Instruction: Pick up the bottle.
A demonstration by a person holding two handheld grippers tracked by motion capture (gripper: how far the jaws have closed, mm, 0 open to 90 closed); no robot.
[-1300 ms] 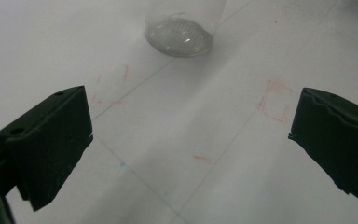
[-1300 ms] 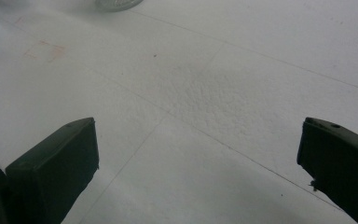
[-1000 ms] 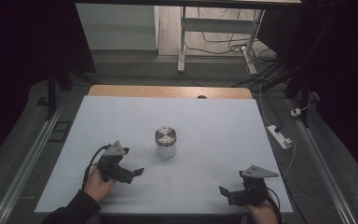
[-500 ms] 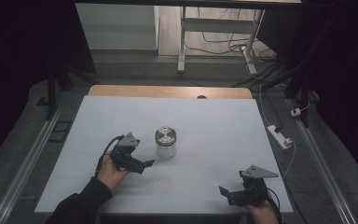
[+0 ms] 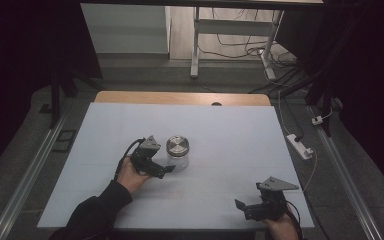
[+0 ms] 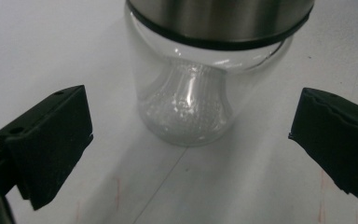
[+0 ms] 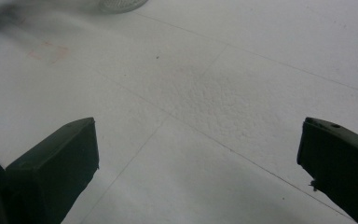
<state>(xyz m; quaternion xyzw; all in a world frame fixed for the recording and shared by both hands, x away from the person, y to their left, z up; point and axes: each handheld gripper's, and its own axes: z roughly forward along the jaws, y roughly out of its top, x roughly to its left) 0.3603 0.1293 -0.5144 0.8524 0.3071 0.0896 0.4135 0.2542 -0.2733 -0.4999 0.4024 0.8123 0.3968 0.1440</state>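
Observation:
A clear glass jar (image 5: 178, 153) with a round metal lid stands upright near the middle of the white table (image 5: 230, 135). My left gripper (image 5: 166, 169) is open just to the jar's left, its jaws pointing at the glass. In the left gripper view the jar (image 6: 191, 93) rises close ahead between the two spread black jaws, which do not touch it. My right gripper (image 5: 242, 207) stands open near the table's front right edge, over bare table. In the right gripper view the jar's base (image 7: 121, 4) shows at the top edge.
A strip of wooden tabletop (image 5: 180, 97) runs along the far edge. A white power strip (image 5: 300, 146) with its cable lies off the right side. Metal rails (image 5: 30, 170) flank the table. Table legs and cables stand on the floor beyond.
My left gripper has moved forward and right, from the front left of the table up to the jar's side. The right gripper has stayed where it was.

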